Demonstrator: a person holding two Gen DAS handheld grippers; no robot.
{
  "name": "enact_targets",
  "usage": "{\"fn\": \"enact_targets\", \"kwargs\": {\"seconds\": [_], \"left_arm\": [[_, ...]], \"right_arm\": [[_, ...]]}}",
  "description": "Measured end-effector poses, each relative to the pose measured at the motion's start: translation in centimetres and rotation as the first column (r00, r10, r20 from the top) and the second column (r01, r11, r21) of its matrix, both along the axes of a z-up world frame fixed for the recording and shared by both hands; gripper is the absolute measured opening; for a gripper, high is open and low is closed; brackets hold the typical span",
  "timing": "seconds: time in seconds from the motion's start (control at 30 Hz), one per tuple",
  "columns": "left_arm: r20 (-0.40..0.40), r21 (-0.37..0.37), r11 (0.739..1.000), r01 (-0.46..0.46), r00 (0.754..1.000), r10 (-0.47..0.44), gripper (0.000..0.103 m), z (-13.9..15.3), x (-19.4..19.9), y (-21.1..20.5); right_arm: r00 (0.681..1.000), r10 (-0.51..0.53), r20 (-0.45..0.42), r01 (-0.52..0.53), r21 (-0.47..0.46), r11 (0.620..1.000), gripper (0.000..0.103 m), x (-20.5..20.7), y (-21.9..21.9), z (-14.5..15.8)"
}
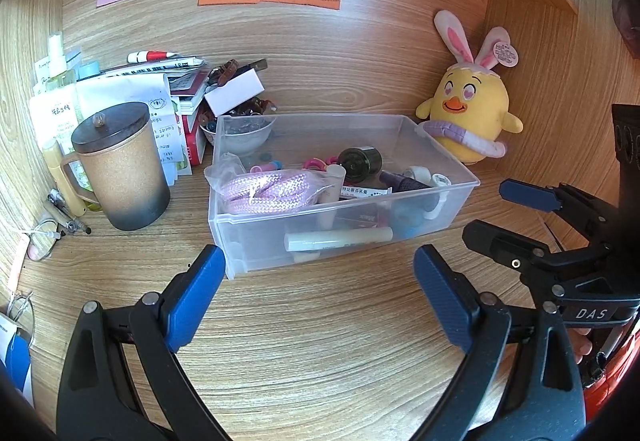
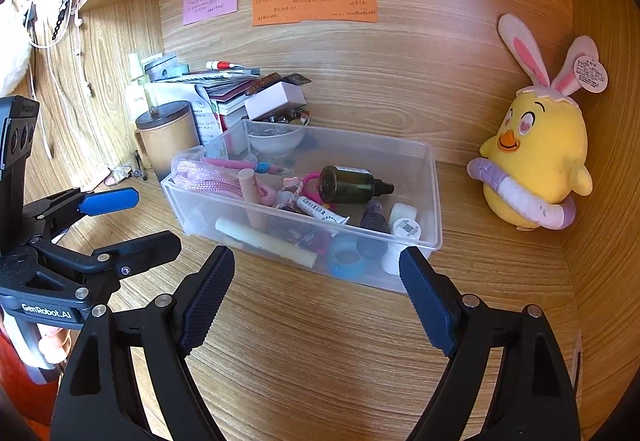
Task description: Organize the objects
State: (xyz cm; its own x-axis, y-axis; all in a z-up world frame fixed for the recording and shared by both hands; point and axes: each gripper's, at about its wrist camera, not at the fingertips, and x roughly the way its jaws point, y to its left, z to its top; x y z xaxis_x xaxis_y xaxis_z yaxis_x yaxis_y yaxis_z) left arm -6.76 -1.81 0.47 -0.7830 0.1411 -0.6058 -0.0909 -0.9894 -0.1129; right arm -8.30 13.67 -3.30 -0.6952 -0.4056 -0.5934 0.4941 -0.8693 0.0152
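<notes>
A clear plastic bin (image 1: 448, 165) (image 2: 434, 201) stands on the wooden desk just beyond both grippers. Inside lie a bagged pink cord (image 1: 264, 191) (image 2: 208, 177), a dark green bottle (image 1: 360, 161) (image 2: 348, 185), a cream tube (image 1: 340, 239) (image 2: 264, 241), a purple bottle (image 2: 374, 217), a white roll (image 2: 406, 227) and a blue ring (image 2: 346, 259). My left gripper (image 1: 318, 261) (image 2: 154, 219) is open before the bin's near wall, holding nothing. My right gripper (image 2: 316, 257) (image 1: 490, 211) is open at the bin's near right corner, also with nothing in it.
A lidded brown mug (image 1: 120, 165) (image 2: 168, 137) and a pile of books and papers (image 1: 160, 89) stand left of the bin. A small bowl (image 1: 244, 133) sits behind it. A yellow plush chick (image 1: 472, 109) (image 2: 536, 161) sits in the right corner. Glasses (image 1: 40, 241) lie far left.
</notes>
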Motion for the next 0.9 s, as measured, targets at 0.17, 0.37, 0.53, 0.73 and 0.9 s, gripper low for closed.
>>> {"fn": "enact_targets", "kwargs": {"seconds": [0.17, 0.37, 0.53, 0.73, 0.9], "left_arm": [[-0.002, 0.002, 1.000, 0.004, 1.000, -0.004, 0.096, 0.22, 0.07, 0.11], [-0.008, -0.005, 1.000, 0.005, 1.000, -0.005, 0.097, 0.41, 0.18, 0.16], [-0.008, 0.000, 1.000, 0.006, 1.000, -0.006, 0.097, 0.47, 0.15, 0.02], [-0.007, 0.001, 1.000, 0.006, 1.000, -0.006, 0.097, 0.48, 0.14, 0.01], [-0.008, 0.004, 1.000, 0.010, 1.000, -0.010, 0.097, 0.57, 0.16, 0.01]], "right_arm": [[1.000, -0.002, 0.003, 0.002, -0.003, 1.000, 0.083, -0.02, 0.01, 0.00], [1.000, -0.002, 0.004, 0.002, 0.000, 1.000, 0.083, -0.02, -0.05, -0.04], [1.000, -0.001, 0.004, 0.001, 0.000, 1.000, 0.083, -0.06, -0.04, -0.06], [1.000, -0.002, 0.005, 0.002, 0.000, 1.000, 0.083, -0.05, -0.06, -0.11], [1.000, -0.005, 0.006, 0.005, 0.001, 1.000, 0.083, -0.02, -0.07, -0.13]]}}
